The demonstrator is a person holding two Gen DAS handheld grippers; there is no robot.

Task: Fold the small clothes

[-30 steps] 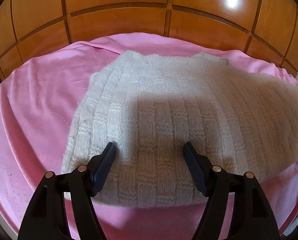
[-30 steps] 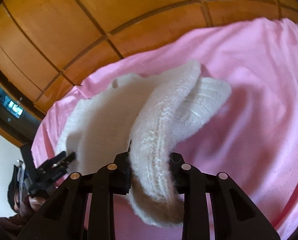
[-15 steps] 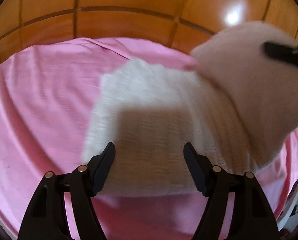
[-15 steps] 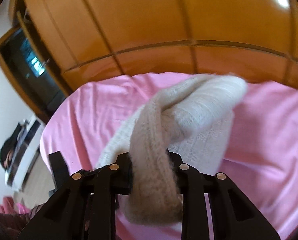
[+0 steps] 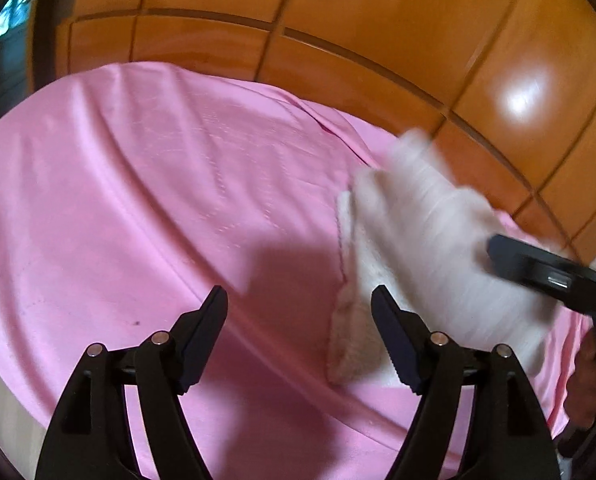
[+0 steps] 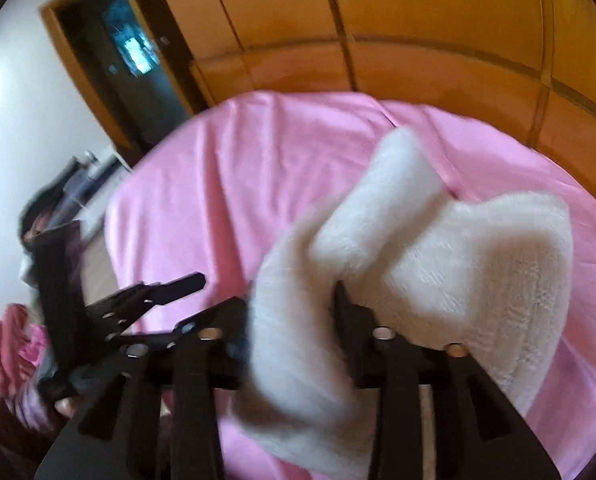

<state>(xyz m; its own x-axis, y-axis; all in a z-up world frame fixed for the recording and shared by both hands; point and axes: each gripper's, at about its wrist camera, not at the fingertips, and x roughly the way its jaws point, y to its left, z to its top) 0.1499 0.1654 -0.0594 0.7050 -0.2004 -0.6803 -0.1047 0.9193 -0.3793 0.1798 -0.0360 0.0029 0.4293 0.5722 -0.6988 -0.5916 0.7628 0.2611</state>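
The fluffy white knitted sweater (image 6: 437, 264) is soft, light and floppy. The right gripper (image 6: 294, 300), jaws just opening, loosely holds its thick edge; the left gripper (image 5: 298, 312) is spread, empty.

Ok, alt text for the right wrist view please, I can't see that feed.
A fuzzy white knitted garment hangs bunched between the right tongs, whose jaws have just been opening, above a pink bedsheet. The black left tongs show at left, empty, with orange wooden wardrobe panels behind. The picture is motion-blurred.
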